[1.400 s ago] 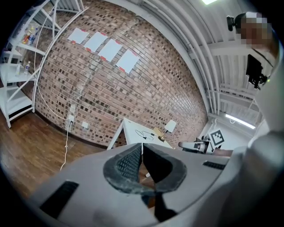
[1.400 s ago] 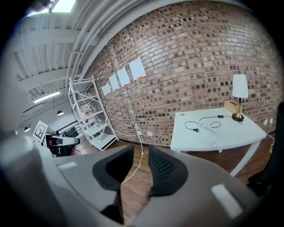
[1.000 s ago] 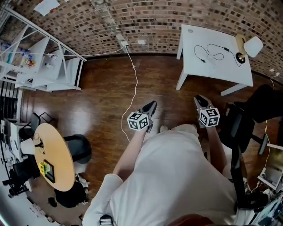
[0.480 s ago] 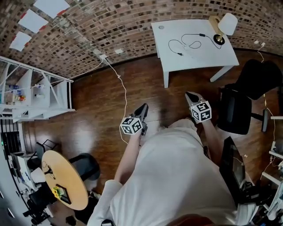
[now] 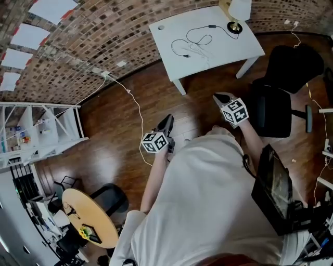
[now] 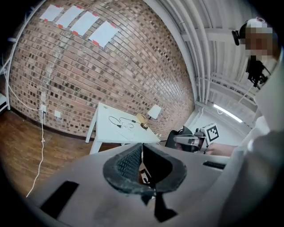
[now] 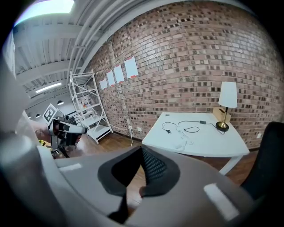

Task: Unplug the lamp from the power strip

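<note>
Table [image 5: 231, 45], white, sits at 12 o'clock from the person [image 5: 208, 197], close to the brick wall [image 5: 104, 36] and well apart from both grippers. Lamp [image 5: 239, 9] stands at its 1 o'clock corner, prob. parked there to keep the top free. L gripper [image 5: 167, 119] & R gripper [image 5: 218, 96] are held out in front of the body, noses toward the table. Each has its jaws pressed together w/ nothing between, which reads as a carrying pose, not a reach. Black cord [image 5: 212, 26] loops loosely from the lamp base toward 8 o'clock. Its plug [image 5: 186, 55] lies on the top near a faint white shape [image 5: 201, 50], poss. the power strip. Too small to tell if it's in a socket. Scene fits walking up to pull it, or backing off w/ it out.
</note>
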